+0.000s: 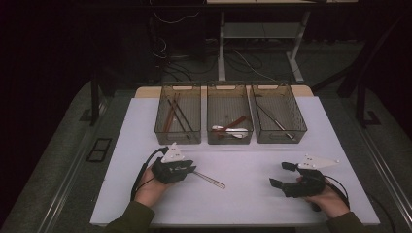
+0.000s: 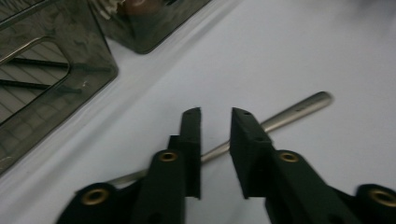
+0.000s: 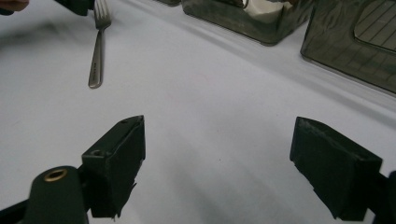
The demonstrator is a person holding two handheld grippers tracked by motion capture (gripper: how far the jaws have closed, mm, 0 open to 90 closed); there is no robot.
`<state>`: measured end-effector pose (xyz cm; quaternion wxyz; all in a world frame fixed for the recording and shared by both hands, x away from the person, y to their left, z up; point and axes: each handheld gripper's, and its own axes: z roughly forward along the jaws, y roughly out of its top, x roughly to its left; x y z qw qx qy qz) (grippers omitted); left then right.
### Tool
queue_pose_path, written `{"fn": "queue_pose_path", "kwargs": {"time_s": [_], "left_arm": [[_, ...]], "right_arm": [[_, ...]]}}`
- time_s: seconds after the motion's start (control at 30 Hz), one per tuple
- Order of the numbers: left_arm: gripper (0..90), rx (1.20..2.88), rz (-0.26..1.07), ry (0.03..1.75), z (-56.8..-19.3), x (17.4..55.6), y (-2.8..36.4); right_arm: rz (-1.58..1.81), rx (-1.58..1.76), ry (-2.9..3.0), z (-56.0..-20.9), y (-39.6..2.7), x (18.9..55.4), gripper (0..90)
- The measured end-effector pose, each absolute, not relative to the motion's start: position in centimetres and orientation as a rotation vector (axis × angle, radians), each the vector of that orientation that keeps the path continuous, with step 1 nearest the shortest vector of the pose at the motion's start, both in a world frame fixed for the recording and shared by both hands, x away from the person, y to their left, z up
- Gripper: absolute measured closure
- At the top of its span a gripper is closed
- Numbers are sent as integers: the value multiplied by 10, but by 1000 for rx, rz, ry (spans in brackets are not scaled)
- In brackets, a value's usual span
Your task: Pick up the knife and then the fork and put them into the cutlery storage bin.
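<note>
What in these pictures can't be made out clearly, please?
- Fork: in the left gripper view, the left tongs hide its middle and tines, so whether the pads press it can't be told.
- Fork head in the high view: under the left tongs.
- Utensils in the middle bin: too small and dim to identify in the high view.
- Bins in both gripper views: cut off by the top edge.

The slim silver metal fork [image 2: 299,108] had a brushed, satin sheen. The white table [image 1: 252,194] looked smooth and matt. The three smoky translucent bins [image 1: 178,115] were seemingly glossy plastic. Black jaw pads [image 3: 116,158] appeared matt, rubbery.
</note>
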<state>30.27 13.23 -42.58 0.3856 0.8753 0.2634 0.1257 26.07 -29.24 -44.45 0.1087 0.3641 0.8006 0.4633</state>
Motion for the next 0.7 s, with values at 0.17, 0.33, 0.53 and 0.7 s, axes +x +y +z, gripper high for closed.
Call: {"fn": "queue_pose_path", "kwargs": {"time_s": [0.17,0.33,0.53,0.7], "left_arm": [[890,2281,305,701,-432,320,129],[890,2323,277,698,-438,323,126],[891,2358,265,692,-441,322,125],[892,2360,221,711,-440,321,128]], "right_arm": [[1358,1081,2359,-446,-294,262,178],[1345,1072,2370,-448,-293,261,178],[1336,1063,2381,-448,-292,261,178],[1338,1066,2381,-448,-293,261,178]]}}
